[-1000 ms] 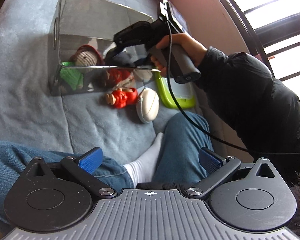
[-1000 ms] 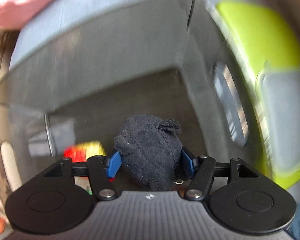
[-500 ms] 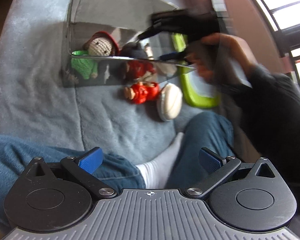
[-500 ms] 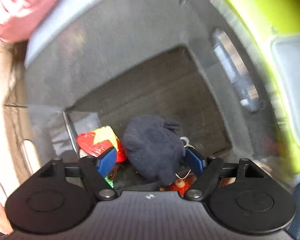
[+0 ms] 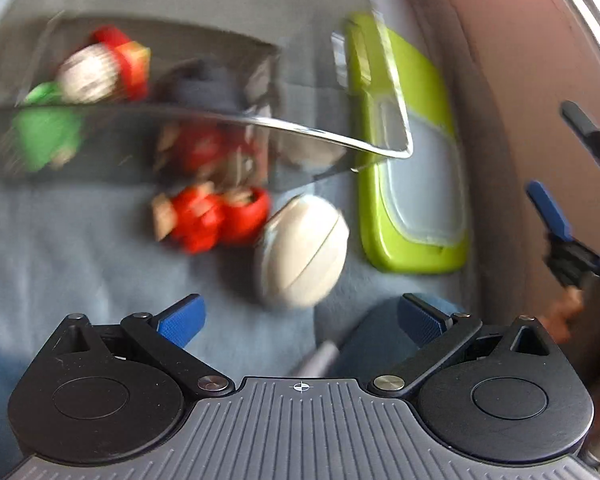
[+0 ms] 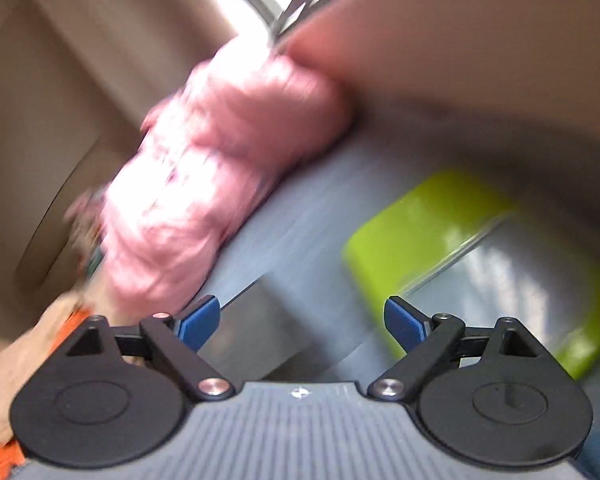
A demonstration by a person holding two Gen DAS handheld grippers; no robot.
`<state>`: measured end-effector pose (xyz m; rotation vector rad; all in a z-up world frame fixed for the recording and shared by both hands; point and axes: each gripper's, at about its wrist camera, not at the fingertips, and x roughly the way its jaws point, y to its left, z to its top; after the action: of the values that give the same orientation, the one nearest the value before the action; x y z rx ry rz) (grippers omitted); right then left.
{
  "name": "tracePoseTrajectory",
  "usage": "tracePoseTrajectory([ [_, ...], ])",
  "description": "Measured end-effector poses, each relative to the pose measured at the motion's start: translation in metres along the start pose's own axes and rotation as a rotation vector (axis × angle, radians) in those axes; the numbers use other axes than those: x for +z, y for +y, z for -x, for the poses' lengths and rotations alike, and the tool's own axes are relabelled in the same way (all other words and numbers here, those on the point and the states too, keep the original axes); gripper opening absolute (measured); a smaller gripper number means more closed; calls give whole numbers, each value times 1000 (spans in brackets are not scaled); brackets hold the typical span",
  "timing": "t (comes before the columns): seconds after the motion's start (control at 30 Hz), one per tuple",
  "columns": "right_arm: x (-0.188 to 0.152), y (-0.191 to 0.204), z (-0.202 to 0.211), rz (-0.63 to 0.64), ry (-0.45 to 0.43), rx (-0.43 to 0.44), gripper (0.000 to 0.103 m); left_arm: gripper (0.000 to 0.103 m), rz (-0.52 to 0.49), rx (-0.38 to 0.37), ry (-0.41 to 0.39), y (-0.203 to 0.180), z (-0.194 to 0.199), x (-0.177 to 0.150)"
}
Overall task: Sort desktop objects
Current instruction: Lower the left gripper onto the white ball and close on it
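Note:
My left gripper point(image 5: 300, 318) is open and empty, close above a cream oval case point(image 5: 302, 250) on the grey-blue blanket. A red toy figure point(image 5: 210, 216) lies left of the case, just outside a clear plastic bin point(image 5: 396, 120). Inside the bin I see a dark plush point(image 5: 208, 90), a doll with a red hat point(image 5: 100, 66) and a green toy point(image 5: 44, 134), all blurred. My right gripper point(image 6: 302, 322) is open and empty, pulled out of the bin; it also shows at the right edge of the left wrist view point(image 5: 572, 184).
A lime-green lid point(image 5: 416, 168) lies right of the bin, seen too from the right wrist point(image 6: 440, 232). A pink bundle point(image 6: 212, 176) rests at the back of the seat. A jeans-clad leg point(image 5: 376, 336) sits under my left gripper.
My right gripper let go of the dark plush inside the bin and swung out and up to the right. My left gripper moved in toward the cream case and red figure.

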<state>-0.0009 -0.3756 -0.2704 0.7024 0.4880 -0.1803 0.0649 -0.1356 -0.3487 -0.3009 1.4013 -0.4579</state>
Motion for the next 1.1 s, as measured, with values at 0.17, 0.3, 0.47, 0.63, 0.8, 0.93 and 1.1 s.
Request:
tracePoseTrajectory([
  [0.17, -16, -66, 19, -188, -49, 42, 90, 103, -117, 78, 15, -19, -57, -2],
  [0.3, -32, -95, 15, -251, -57, 134, 91, 103, -105, 20, 2, -16, -83, 2],
  [0.47, -41, -109, 9, -287, -71, 148, 91, 77, -156, 61, -26, -24, -85, 3],
  [0.63, -44, -117, 8, -323, -87, 153, 92, 56, -178, 20, -58, -25, -57, 5],
  [0.8, -47, -124, 7, -354, -102, 158, 93, 48, -208, -35, -6, -31, -53, 10],
  [0.93, -50, -120, 4, -333, -90, 158, 93, 50, -230, -42, 72, -41, -76, 9],
  [1.1, -53, -119, 3, -313, -91, 159, 93, 44, -204, 10, 38, -44, -85, 6],
])
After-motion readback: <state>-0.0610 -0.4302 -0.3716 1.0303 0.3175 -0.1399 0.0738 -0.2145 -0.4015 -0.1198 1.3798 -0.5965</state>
